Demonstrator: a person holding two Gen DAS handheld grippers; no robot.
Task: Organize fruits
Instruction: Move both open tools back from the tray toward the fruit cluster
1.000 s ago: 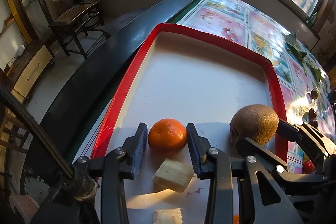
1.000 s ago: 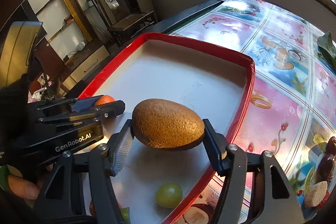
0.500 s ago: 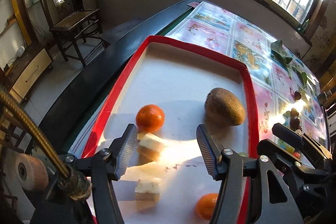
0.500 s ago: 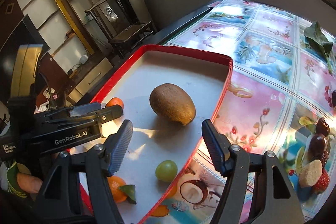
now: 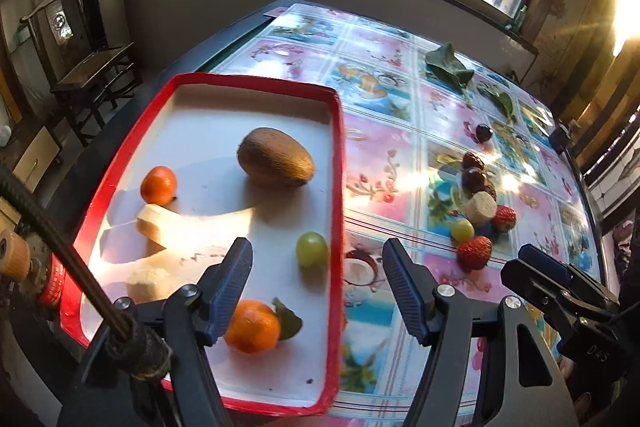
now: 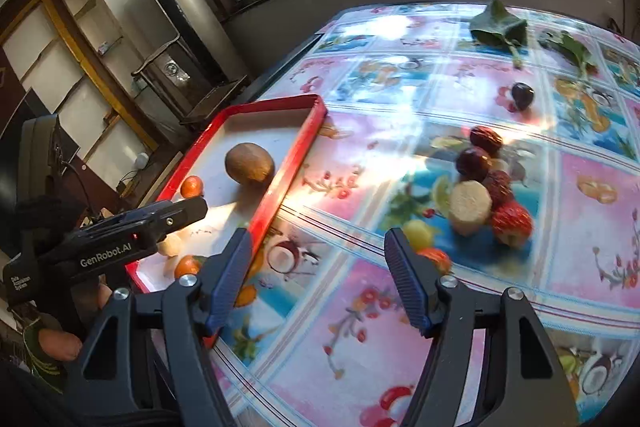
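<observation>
Fruits lie in two groups: some in the red-rimmed tray [image 5: 338, 163], the rest loose on the flowered tablecloth [image 6: 400, 87]. Inside the tray, counted from the left wrist view: one kiwi [image 5: 275, 157], two small oranges, the far one [image 5: 158, 185] by the left rim and the near one [image 5: 252, 326] with a green leaf on it, one green grape [image 5: 312, 249], and two pale peeled banana pieces [image 5: 158, 227] lying along the left side. On the cloth sit two strawberries [image 6: 512, 223], one pale round banana slice [image 6: 470, 207], one green grape [image 6: 418, 233], about three dark reddish-brown fruits in the cluster [image 6: 474, 163] whose kind I cannot tell, and one dark plum-like fruit [image 6: 523, 95] apart from them; two green leaves [image 6: 498, 25] lie farther back. The left gripper [image 5: 316, 291] hangs over the tray's near right edge, jaws opening, nothing between them. The right gripper [image 6: 318, 283] hovers over the cloth beside the tray, jaws spread wide and empty.
</observation>
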